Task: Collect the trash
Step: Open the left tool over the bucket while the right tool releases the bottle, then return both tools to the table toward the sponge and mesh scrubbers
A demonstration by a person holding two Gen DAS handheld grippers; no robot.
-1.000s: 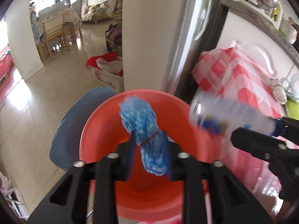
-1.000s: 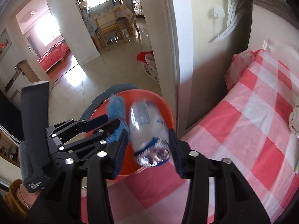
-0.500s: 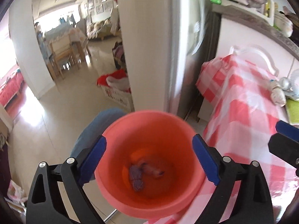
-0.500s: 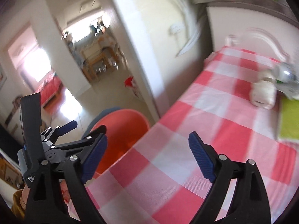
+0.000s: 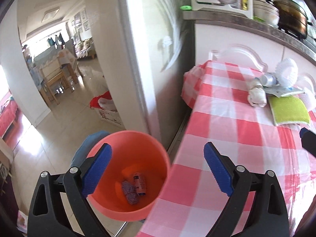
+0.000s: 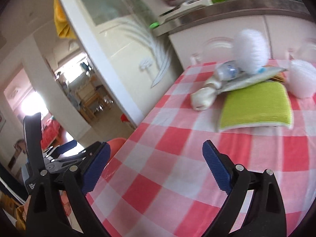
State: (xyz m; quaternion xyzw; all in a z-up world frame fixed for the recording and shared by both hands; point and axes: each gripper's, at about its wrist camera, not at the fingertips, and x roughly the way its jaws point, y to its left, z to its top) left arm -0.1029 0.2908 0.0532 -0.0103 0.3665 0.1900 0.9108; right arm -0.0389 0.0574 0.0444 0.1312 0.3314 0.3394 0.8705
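An orange bin (image 5: 156, 150) stands on the floor at the table's left edge; a blue cloth wad (image 5: 128, 192) and a plastic bottle (image 5: 139, 184) lie in its bottom. My left gripper (image 5: 157, 167) is open and empty above the bin's rim. My right gripper (image 6: 156, 163) is open and empty over the red-checked table (image 6: 177, 187). At the far end lie a white rag roll (image 6: 205, 97), a small bottle (image 6: 227, 72), a green sponge (image 6: 256, 104) and white foam wraps (image 6: 249, 48). The bin's rim (image 6: 116, 141) shows in the right wrist view.
A white door frame (image 5: 138, 69) stands just behind the bin. A kitchen counter (image 5: 246, 21) with pots runs behind the table. A white basket (image 5: 107, 110) sits on the tiled floor beyond. A blue cushion (image 5: 86, 148) lies beside the bin.
Both grippers opened: the blue cloth and the bottle dropped into the bin. Both grippers then swung right, toward the table's far end.
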